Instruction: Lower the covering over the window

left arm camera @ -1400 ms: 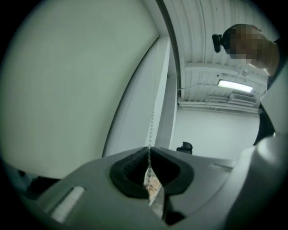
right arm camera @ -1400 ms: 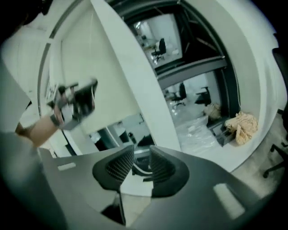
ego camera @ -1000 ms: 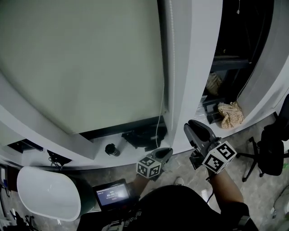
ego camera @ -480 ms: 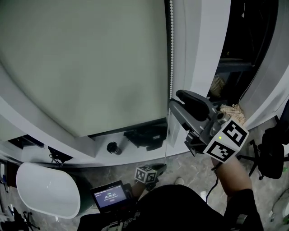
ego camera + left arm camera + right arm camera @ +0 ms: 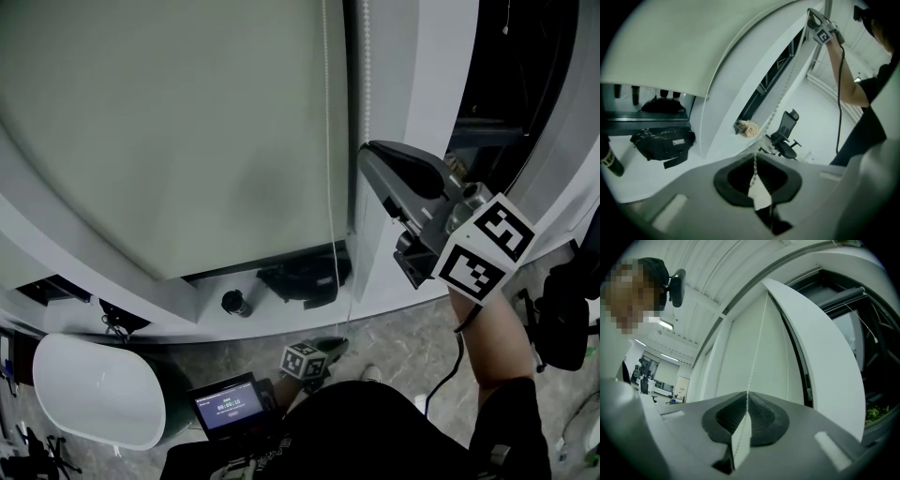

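A pale roller blind (image 5: 169, 141) covers most of the window, its bottom edge just above the sill. Its bead chain (image 5: 365, 75) hangs along the frame at the blind's right. My right gripper (image 5: 367, 150) is raised at the chain, its jaws closing, and in the right gripper view the jaws (image 5: 747, 393) meet on the chain (image 5: 757, 348). My left gripper (image 5: 333, 345) is low, below the sill, shut on the lower run of the chain (image 5: 776, 110), which enters its jaws (image 5: 754, 154).
A black bag (image 5: 300, 278) and a small black cylinder (image 5: 234, 303) lie on the sill. A white oval object (image 5: 94, 394) and a small lit screen (image 5: 228, 403) are at lower left. An office chair (image 5: 562, 319) stands on the floor to the right.
My right gripper has risen from waist height to the chain beside the blind and closed on it. My left gripper has dropped lower, still on the chain.
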`<action>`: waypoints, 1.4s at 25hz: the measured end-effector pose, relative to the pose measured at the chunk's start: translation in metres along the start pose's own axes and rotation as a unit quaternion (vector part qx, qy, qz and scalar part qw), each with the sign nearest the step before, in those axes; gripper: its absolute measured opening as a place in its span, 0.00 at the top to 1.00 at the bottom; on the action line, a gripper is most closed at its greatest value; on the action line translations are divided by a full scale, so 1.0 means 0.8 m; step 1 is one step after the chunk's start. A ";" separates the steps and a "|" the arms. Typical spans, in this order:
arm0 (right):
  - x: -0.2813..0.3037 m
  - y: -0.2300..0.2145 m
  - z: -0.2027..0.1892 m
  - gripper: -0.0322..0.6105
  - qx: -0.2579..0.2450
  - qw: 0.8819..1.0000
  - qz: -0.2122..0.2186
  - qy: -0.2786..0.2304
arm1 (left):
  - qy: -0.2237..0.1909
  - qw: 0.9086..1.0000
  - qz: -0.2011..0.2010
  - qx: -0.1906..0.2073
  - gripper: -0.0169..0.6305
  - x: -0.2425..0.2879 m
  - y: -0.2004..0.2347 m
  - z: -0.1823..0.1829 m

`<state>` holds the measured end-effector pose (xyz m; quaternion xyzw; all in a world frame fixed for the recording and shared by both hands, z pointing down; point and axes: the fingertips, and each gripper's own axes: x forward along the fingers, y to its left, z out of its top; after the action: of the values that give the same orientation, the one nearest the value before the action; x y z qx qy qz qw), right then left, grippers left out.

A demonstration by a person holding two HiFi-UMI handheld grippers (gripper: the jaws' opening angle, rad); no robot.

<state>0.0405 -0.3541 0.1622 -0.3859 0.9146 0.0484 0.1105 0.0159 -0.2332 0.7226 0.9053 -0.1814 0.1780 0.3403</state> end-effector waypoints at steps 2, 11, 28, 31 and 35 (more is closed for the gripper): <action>-0.002 -0.005 0.000 0.93 -0.016 1.000 -0.004 0.010 | -0.027 1.000 -0.016 -0.005 0.96 -0.009 0.000 0.008; -0.032 -0.043 -0.039 0.93 -0.077 0.994 -0.046 0.064 | -0.260 0.961 0.050 0.072 0.77 -0.154 0.013 0.133; -0.128 0.017 -0.413 0.93 0.007 0.956 -0.060 0.286 | -0.370 0.895 -0.075 0.236 0.81 -0.229 -0.198 0.425; -0.154 0.049 -0.479 0.93 0.020 0.939 -0.040 0.342 | -0.363 0.891 -0.099 0.256 0.79 -0.207 -0.233 0.448; -0.189 0.081 -0.545 0.93 0.048 0.918 -0.028 0.394 | -0.370 0.885 -0.115 0.259 0.77 -0.196 -0.254 0.477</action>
<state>0.0244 -0.2795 0.6220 -0.3931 0.8744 -0.1545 -0.2387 0.0462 -0.3180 0.2716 0.9758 -0.1359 -0.1699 0.0196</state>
